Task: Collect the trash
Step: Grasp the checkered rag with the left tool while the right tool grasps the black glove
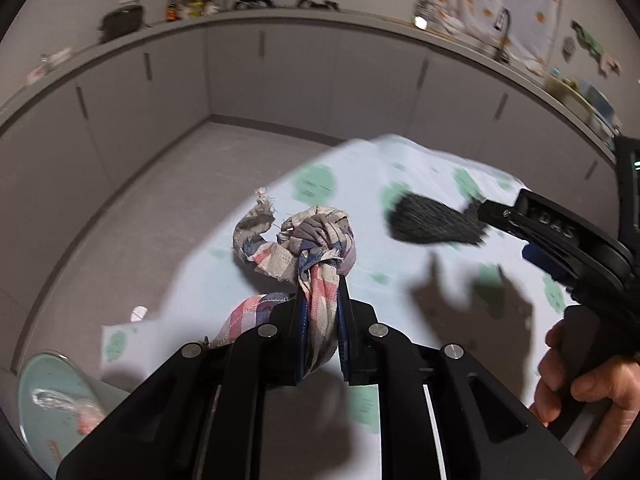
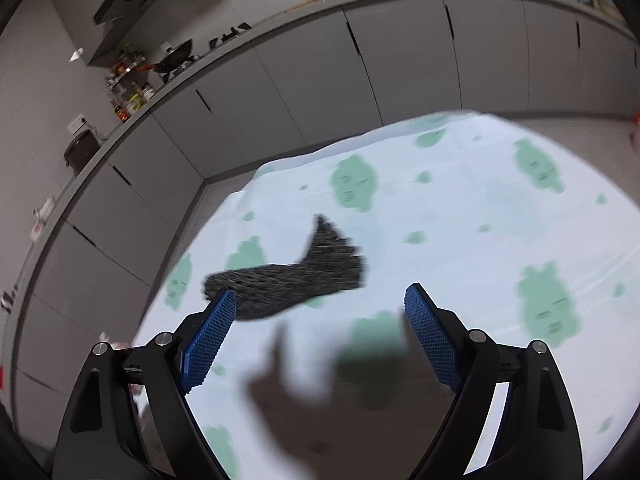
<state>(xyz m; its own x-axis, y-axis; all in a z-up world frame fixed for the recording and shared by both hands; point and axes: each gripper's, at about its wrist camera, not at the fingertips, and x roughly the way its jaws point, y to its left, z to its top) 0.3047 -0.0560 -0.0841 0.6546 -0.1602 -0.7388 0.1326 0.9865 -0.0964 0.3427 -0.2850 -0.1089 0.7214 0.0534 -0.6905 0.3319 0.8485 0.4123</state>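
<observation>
Gripping knotted checked rag [image 1: 316,264] at frame centre, left gripper [image 1: 320,320] clamped tight on it. My right gripper [image 2: 320,320] gapes empty before dark sock [image 2: 288,280], mid-frame on tablecloth [image 2: 460,220]. Next: close on sock, carry both to bin [image 1: 52,396], lower left.

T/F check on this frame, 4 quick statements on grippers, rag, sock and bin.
1. The left gripper is shut on the plaid knotted rag. True.
2. The right gripper is clamped on the dark sock. False: its jaws stand open, and the sock lies on the patterned tablecloth ahead of them.
3. A pale green bin shows low at the left of the left wrist view. True.
4. The sock is already in the bin. False: it is on the tablecloth.
</observation>
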